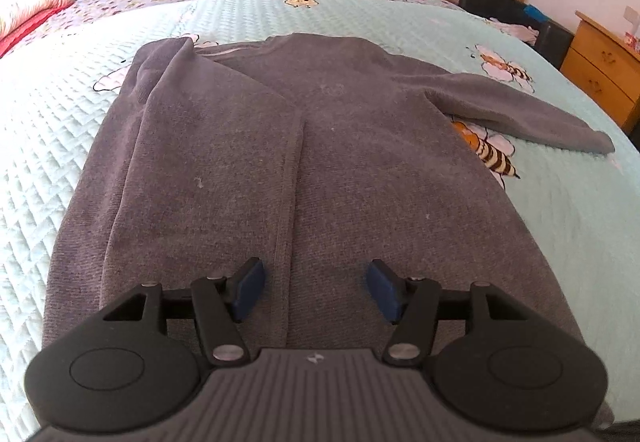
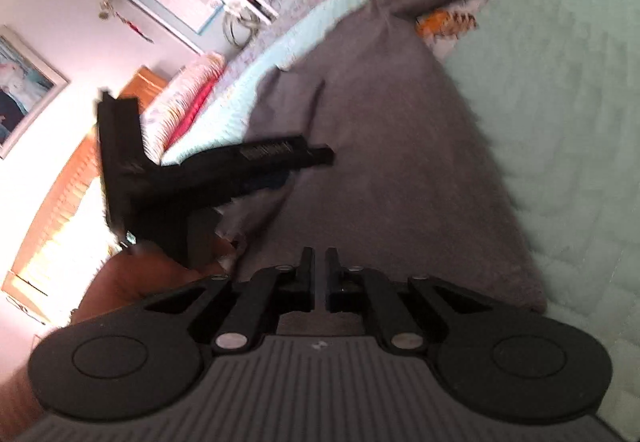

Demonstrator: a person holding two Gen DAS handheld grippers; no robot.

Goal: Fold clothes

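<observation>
The grey sweater (image 1: 320,146) lies flat on the bed (image 1: 52,130), w/ its left side folded over the middle and one sleeve (image 1: 520,110) stretched out to the right. Left claw (image 1: 316,290) hovers over the hem, fingers apart, nothing btw them. Right claw (image 2: 319,274) is almost together, holding nothing.

Grey sweater (image 1: 320,146), mint bee-print quilt (image 1: 400,18)
</observation>
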